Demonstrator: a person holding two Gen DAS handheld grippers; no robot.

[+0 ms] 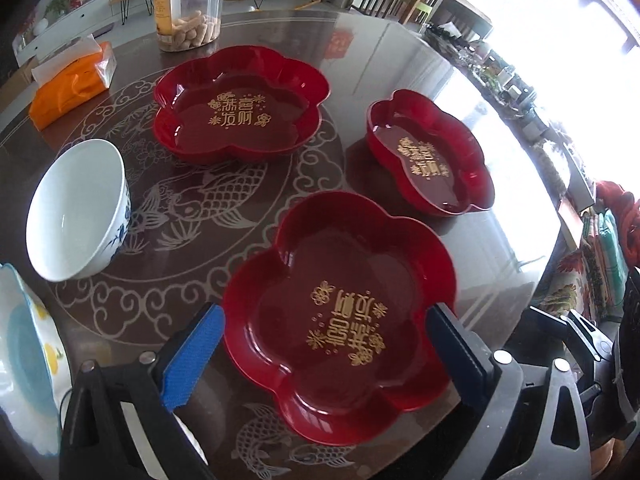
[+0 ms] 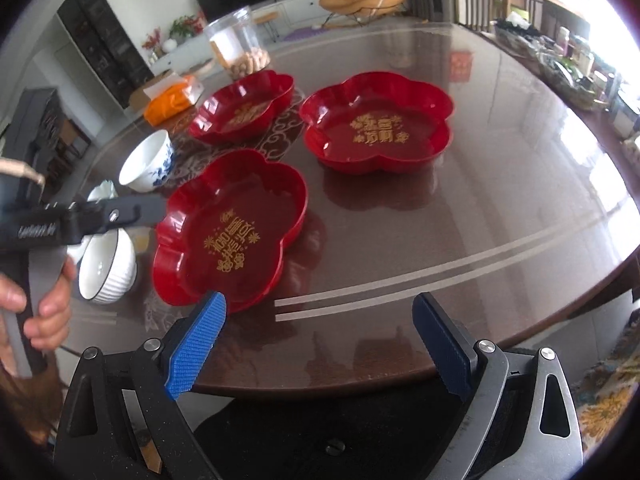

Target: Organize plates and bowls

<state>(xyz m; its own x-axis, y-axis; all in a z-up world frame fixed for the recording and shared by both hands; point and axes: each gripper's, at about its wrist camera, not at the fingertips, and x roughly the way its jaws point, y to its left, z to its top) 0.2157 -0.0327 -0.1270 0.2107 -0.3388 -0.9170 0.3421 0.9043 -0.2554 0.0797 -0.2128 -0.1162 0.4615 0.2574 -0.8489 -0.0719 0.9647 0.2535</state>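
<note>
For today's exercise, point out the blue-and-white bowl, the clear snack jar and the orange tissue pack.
blue-and-white bowl [image 1: 76, 208]: left wrist view, white inside.
clear snack jar [image 1: 188, 4]: left wrist view, side wall.
orange tissue pack [image 1: 72, 84]: left wrist view, top face.

The three flower-shaped plates [image 1: 340, 316] were glossy red with gold characters. The bowl [image 1: 80, 208] beside them was white with a blue floral pattern. The counter [image 2: 480, 220] was dark brown, bearing pale fish and cloud motifs. Hand-held gripper pads [image 2: 196, 344] were blue, ribbed.

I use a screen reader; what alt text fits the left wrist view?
The open left gripper straddles the nearest red flower-shaped plate on a patterned table; two more red plates and a white bowl sit beyond.
</note>
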